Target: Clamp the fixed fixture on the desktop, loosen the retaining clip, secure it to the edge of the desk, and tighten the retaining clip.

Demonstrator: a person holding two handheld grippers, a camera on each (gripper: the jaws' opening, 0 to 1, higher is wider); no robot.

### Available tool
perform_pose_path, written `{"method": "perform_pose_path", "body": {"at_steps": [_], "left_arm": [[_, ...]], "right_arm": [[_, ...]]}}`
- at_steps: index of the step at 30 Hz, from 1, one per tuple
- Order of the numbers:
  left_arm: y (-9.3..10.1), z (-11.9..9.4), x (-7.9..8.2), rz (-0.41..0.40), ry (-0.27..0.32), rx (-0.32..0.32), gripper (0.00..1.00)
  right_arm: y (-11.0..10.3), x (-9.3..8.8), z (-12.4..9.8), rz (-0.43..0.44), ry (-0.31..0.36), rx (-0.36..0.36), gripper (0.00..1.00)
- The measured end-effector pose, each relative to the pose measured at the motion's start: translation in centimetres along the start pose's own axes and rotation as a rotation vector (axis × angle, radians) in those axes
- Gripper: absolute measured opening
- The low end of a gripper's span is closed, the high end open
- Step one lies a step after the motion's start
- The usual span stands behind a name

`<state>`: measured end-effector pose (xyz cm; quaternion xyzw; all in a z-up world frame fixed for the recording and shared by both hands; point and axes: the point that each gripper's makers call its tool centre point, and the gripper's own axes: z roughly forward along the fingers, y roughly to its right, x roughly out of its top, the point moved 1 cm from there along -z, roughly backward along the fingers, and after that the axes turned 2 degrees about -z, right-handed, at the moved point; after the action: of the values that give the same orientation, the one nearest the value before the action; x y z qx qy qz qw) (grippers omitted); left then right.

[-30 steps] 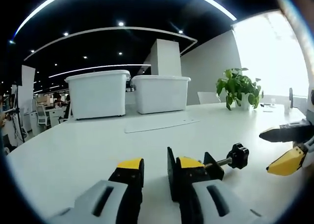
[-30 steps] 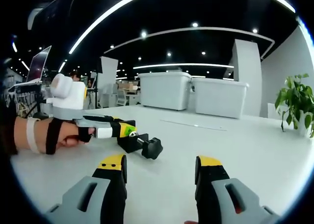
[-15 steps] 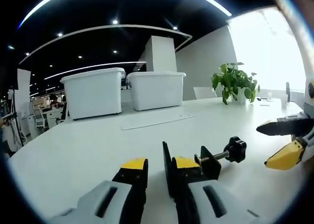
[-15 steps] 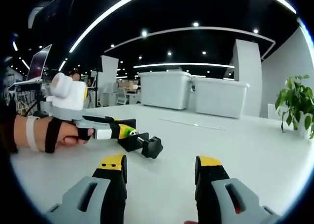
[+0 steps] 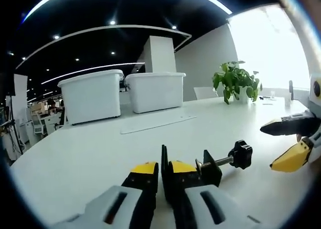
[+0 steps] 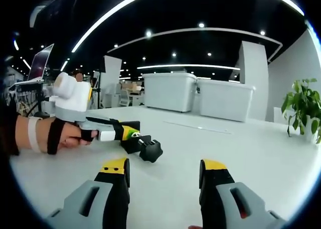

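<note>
A black clamp fixture (image 5: 210, 167) lies on the white desk (image 5: 90, 153); its silver screw ends in a black knob (image 5: 242, 154) pointing right. My left gripper (image 5: 163, 168) is shut on the fixture's upright black plate, its yellow-tipped jaws pressed against both sides. From the right gripper view, the fixture (image 6: 145, 147) sits at the tip of the left gripper (image 6: 129, 133), which a hand holds. My right gripper (image 6: 163, 166) stands open over bare desk, a short way from the knob. It also enters the left gripper view as the right gripper (image 5: 291, 141), jaws apart.
Two white storage bins (image 5: 93, 94) (image 5: 155, 91) stand at the far side of the desk, with a flat white strip (image 5: 158, 123) in front of them. A potted plant (image 5: 235, 81) stands at the far right. A person's hand (image 6: 65, 137) with a strapped wrist holds the left gripper.
The left gripper's jaws have come together onto the fixture's plate, the gap between them gone. The fixture has shifted slightly on the desk. The right gripper has stayed open and still.
</note>
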<state>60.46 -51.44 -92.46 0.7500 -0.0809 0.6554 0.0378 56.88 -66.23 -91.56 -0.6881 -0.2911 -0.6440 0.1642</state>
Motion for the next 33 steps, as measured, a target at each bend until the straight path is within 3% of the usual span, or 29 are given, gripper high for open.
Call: {"method": "perform_pose_path", "body": {"at_steps": [16, 20, 23, 27, 31, 33], "left_arm": [[0.1, 0.0, 0.2, 0.004, 0.006, -0.010, 0.05], [0.0, 0.0, 0.2, 0.002, 0.005, -0.010, 0.05], [-0.1, 0.0, 0.1, 0.002, 0.003, -0.008, 0.05], [0.1, 0.0, 0.2, 0.006, 0.007, -0.026, 0.04], [0.0, -0.2, 0.2, 0.004, 0.003, -0.061, 0.04], [0.1, -0.2, 0.3, 0.054, 0.010, -0.084, 0.05]], "right_arm": [[0.0, 0.1, 0.2, 0.002, 0.003, 0.006, 0.52], [0.1, 0.1, 0.4, 0.044, 0.006, 0.027, 0.52], [-0.8, 0.2, 1.3, 0.139, 0.007, 0.098, 0.53], [-1.8, 0.1, 4.2, 0.149, -0.024, 0.177, 0.52], [-2.5, 0.2, 5.2, 0.152, -0.026, 0.213, 0.52], [-2.7, 0.3, 5.2, 0.181, -0.024, 0.232, 0.50]]}}
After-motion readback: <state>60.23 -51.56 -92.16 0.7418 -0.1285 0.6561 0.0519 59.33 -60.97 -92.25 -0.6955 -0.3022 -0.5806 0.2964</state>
